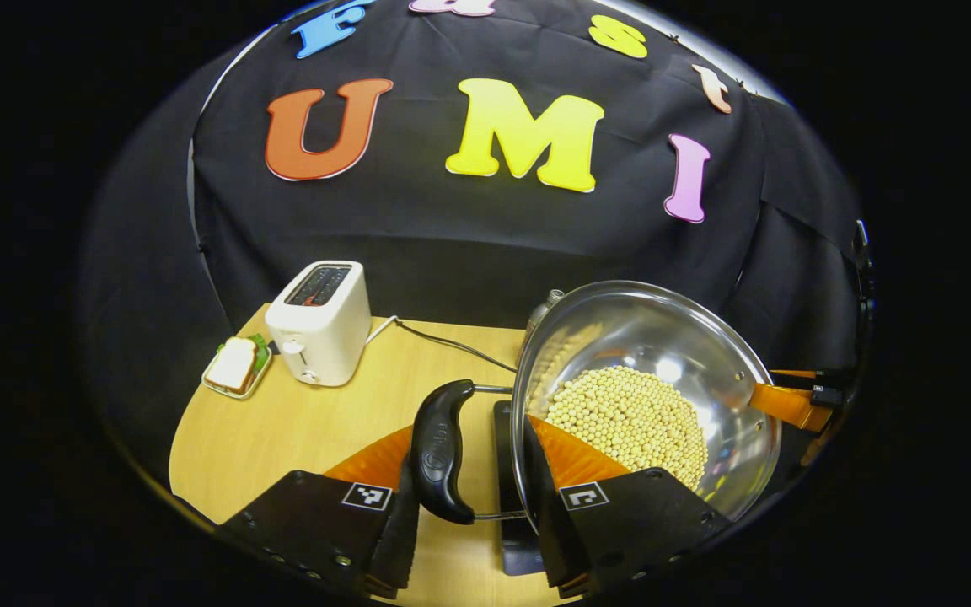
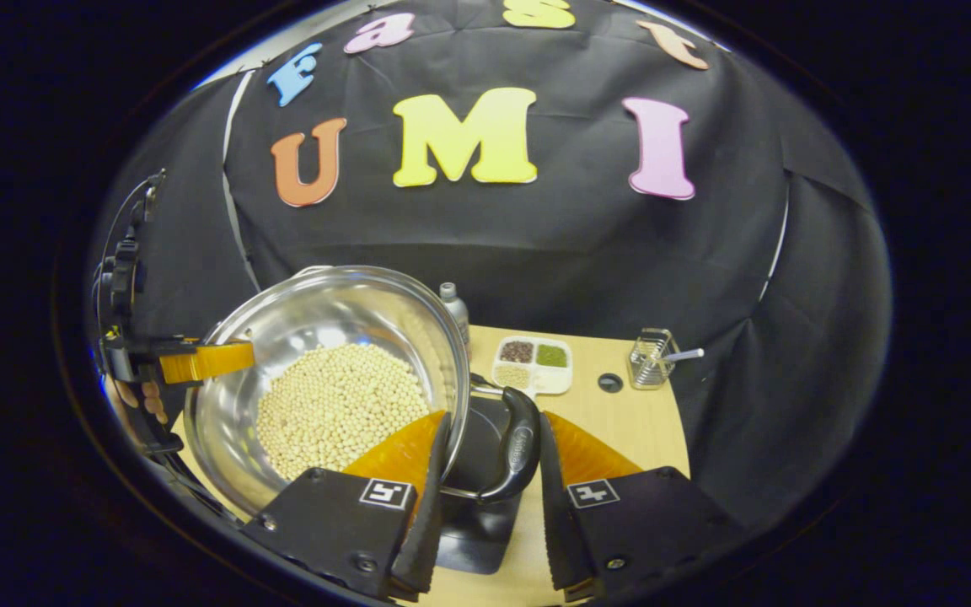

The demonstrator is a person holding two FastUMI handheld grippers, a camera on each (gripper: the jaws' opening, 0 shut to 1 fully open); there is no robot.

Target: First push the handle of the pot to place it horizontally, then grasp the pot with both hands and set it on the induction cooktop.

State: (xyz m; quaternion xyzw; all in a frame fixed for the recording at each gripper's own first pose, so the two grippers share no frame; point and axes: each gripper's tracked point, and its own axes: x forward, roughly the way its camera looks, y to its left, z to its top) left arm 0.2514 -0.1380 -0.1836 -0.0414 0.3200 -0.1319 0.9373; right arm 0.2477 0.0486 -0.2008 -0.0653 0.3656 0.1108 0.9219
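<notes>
**Both grippers at the pot's handles**

The left gripper (image 1: 469,506) has its fingers apart, straddling one black curved side handle (image 1: 442,451) of the shiny steel pot (image 1: 688,337), which is full of pale round beans (image 1: 629,417). The right gripper (image 2: 485,506) brackets the opposite black handle (image 2: 515,455), one finger inside the rim, fingers spread. Beneath sits the dark induction cooktop (image 2: 473,527) on the wooden table (image 1: 300,421); contact can't be judged. A white toaster (image 1: 321,320) stands off to the side.
</notes>
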